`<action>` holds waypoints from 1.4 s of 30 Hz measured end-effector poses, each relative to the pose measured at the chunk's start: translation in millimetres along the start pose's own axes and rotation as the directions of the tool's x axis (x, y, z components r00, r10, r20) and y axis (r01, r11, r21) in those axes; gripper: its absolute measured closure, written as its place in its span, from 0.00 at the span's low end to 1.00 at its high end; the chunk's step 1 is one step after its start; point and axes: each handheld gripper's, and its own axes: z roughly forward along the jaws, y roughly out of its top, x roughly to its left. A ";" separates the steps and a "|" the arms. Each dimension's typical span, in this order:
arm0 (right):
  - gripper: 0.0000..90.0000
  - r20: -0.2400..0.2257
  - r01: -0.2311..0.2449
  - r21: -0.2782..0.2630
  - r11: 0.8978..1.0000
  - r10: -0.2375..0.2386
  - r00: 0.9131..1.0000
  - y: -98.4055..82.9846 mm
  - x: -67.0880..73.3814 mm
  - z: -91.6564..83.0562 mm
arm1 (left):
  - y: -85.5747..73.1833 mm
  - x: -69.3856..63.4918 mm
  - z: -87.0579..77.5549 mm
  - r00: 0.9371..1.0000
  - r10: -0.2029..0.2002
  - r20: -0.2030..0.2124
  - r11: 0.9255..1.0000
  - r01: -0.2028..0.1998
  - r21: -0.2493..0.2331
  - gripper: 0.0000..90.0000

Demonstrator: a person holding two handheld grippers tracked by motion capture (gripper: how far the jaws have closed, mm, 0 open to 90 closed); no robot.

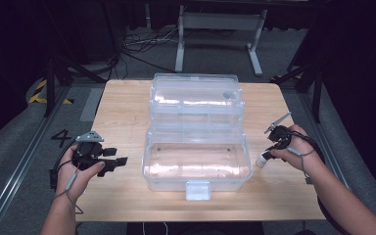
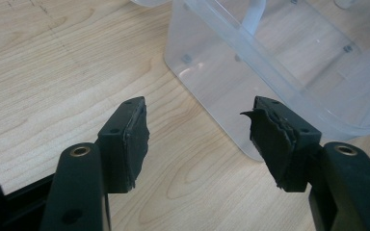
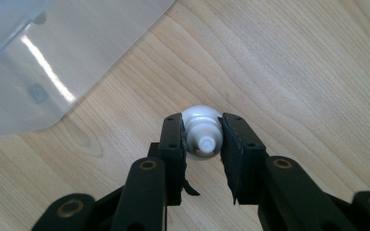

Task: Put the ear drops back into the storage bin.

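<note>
Small white bottle point(image 3: 201, 134) stands on wooden table point(image 3: 294, 72), right of clear plastic box point(image 1: 196, 164), nozzle up. Right gripper point(image 3: 202, 139) over it, jaws pressed on both sides: grasp step. Left gripper point(image 2: 197, 134) wide apart, empty, idle at box's left wall. Box lid point(image 1: 194, 98) stands open. Next, likely: lift bottle clear, carry over rim, release inside box.

Open box point(image 1: 196, 161) at table point(image 1: 122, 103) centre, lid point(image 1: 194, 98) toward 12 o'clock; bottle point(image 1: 262, 159) at 3 o'clock, left gripper point(image 1: 121, 160) at 9.
</note>
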 end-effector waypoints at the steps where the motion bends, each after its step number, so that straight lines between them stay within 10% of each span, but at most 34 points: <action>1: 0.80 0.002 0.000 0.000 1.000 0.000 1.000 -0.1 0.1 -1.1 | 0.2 0.2 0.1 1.000 -0.001 -0.001 1.000 0.001 -0.001 0.43; 30: 0.80 0.030 0.195 -0.015 0.981 -0.195 0.980 19.7 30.0 -83.7 | 6.4 3.3 1.5 1.000 0.008 0.013 1.000 -0.008 -0.008 0.43; 42: 0.80 0.008 0.361 0.023 0.932 -0.361 0.933 32.5 60.1 -102.7 | 6.5 2.3 2.0 1.000 0.018 0.018 1.000 -0.018 -0.001 0.43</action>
